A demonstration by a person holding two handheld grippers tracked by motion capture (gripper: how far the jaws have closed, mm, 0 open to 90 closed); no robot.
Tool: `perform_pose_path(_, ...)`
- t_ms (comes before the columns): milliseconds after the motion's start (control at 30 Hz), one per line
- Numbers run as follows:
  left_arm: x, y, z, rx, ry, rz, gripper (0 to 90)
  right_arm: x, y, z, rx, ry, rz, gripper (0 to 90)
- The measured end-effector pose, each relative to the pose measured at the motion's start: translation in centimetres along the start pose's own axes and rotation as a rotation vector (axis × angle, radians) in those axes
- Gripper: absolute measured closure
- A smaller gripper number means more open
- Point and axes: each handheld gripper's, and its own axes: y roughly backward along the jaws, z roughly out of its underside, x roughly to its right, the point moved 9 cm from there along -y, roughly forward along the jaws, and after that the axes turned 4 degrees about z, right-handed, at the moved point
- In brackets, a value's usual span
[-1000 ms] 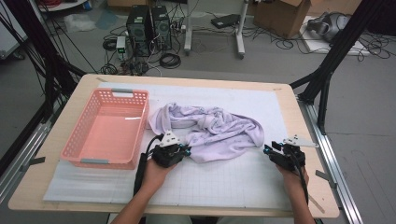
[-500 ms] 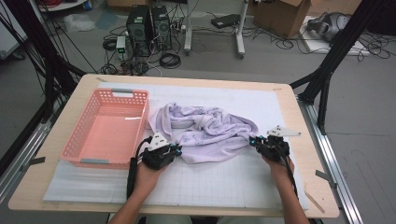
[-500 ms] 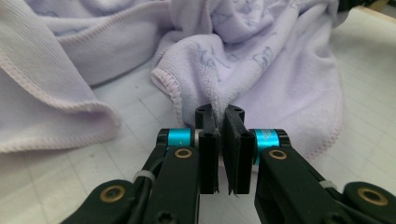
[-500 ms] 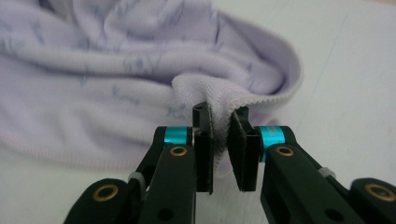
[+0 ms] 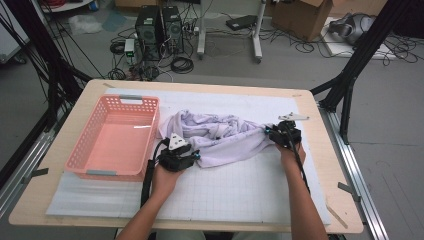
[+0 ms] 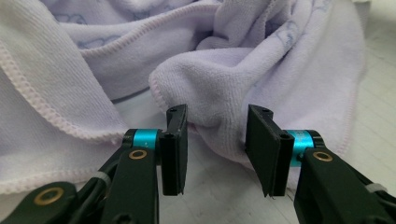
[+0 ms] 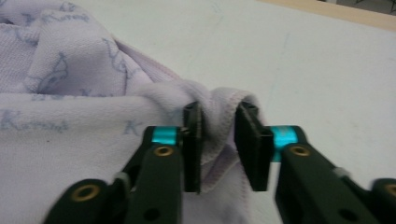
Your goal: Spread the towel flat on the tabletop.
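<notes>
From the high view, the crumpled pale lilac terry towel [image 5: 220,137] lies in the middle of the white gridded mat [image 5: 240,190] that covers the light wooden table [image 5: 75,107]. Its left end lies just beside the empty salmon-pink plastic basket [image 5: 107,172] with slotted walls. My left gripper [image 5: 192,155] sits at the towel's near left edge and my right gripper [image 5: 270,134] at its far right corner, the two well apart with the cloth bunched between them.

In the left gripper view, my jaws stand apart. A rounded fold of the towel [image 6: 224,88] bulges into the gap between them, close to both pads, but nothing is pinched, so this tool is released. A stitched hem [image 6: 42,107] runs across the cloth to the left.

In the right gripper view, my jaws are drawn in on a bunched corner of the towel [image 7: 217,112], which fills the narrow gap and presses against both pads: this tool is grasping the cloth. Faint blue printed lettering marks the fabric, and bare mat [image 7: 303,60] lies beyond.
</notes>
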Motion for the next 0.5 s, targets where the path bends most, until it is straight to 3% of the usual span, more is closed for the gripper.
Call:
perform_pose_path(100,-0.1,0.8,-0.1,0.027,0.009,0.009,54.3,1.3,2.4,-0.6,0.081,-0.023,-0.003,67.6)
perform_pose_path(133,-0.1,1.1,-0.1,0.028,0.005,0.015,53.7,1.7,3.3,-0.6,0.098,-0.044,-0.008,68.1)
perform_pose_path(200,0.1,1.7,0.2,0.028,-0.011,0.024,53.3,2.4,4.9,-0.2,0.112,-0.038,0.0,68.4)
perform_pose_path(300,0.4,2.1,1.0,0.008,-0.026,0.036,53.6,3.2,6.0,1.7,0.075,-0.015,0.043,69.3)
perform_pose_path(400,0.5,2.4,1.8,-0.012,-0.032,0.055,55.2,2.5,5.9,3.7,0.033,-0.025,0.003,69.4)
perform_pose_path(467,0.7,2.4,1.9,-0.021,-0.043,0.074,59.9,1.0,5.0,4.7,-0.003,0.002,-0.049,65.3)
perform_pose_path(500,0.8,2.4,1.9,-0.023,-0.051,0.077,60.9,0.6,4.7,4.8,-0.011,0.023,-0.051,62.0)
